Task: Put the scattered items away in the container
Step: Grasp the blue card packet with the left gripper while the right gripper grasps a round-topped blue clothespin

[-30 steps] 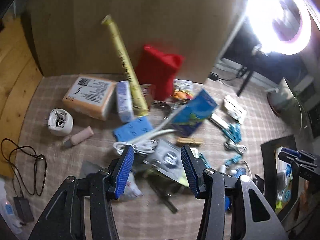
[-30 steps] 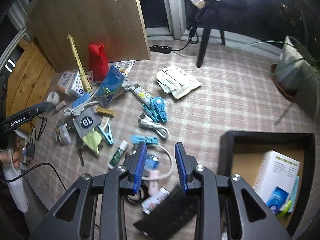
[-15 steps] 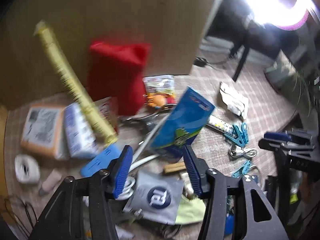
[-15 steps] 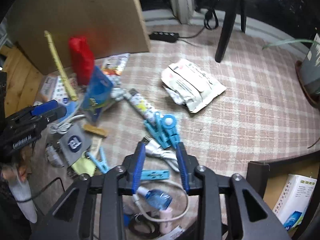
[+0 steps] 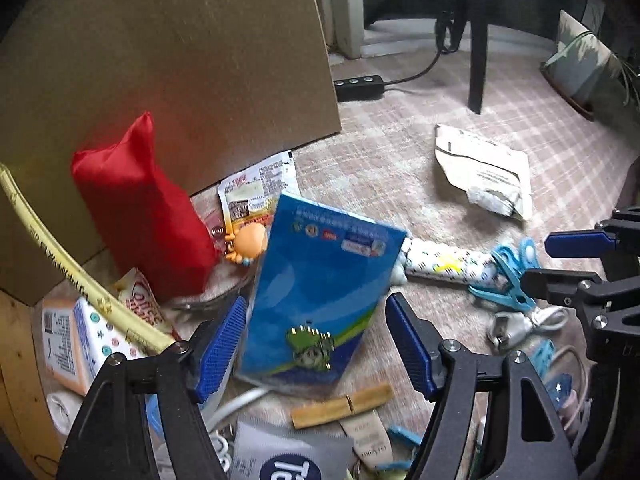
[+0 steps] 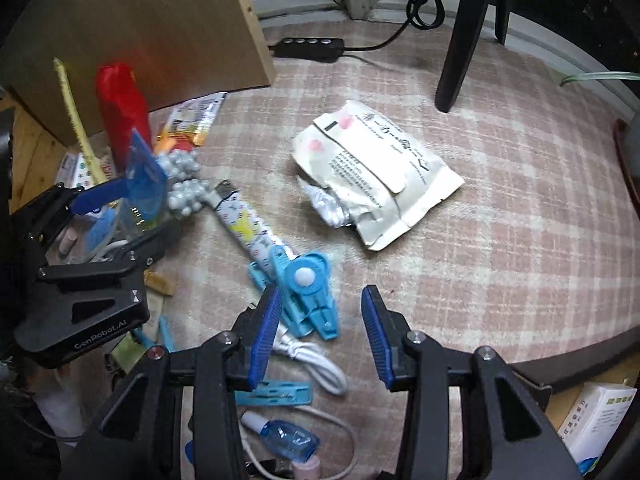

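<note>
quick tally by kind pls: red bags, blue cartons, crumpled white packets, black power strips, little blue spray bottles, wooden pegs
red bag: 1
blue carton: 1
crumpled white packet: 1
black power strip: 1
little blue spray bottle: 1
wooden peg: 1
total: 6

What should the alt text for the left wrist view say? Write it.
The left gripper, its jaws opening, straddles a tilted blue box in floor clutter without pressing it. A red pouch stands behind by a cardboard sheet; the right gripper shows at the right edge.
</note>
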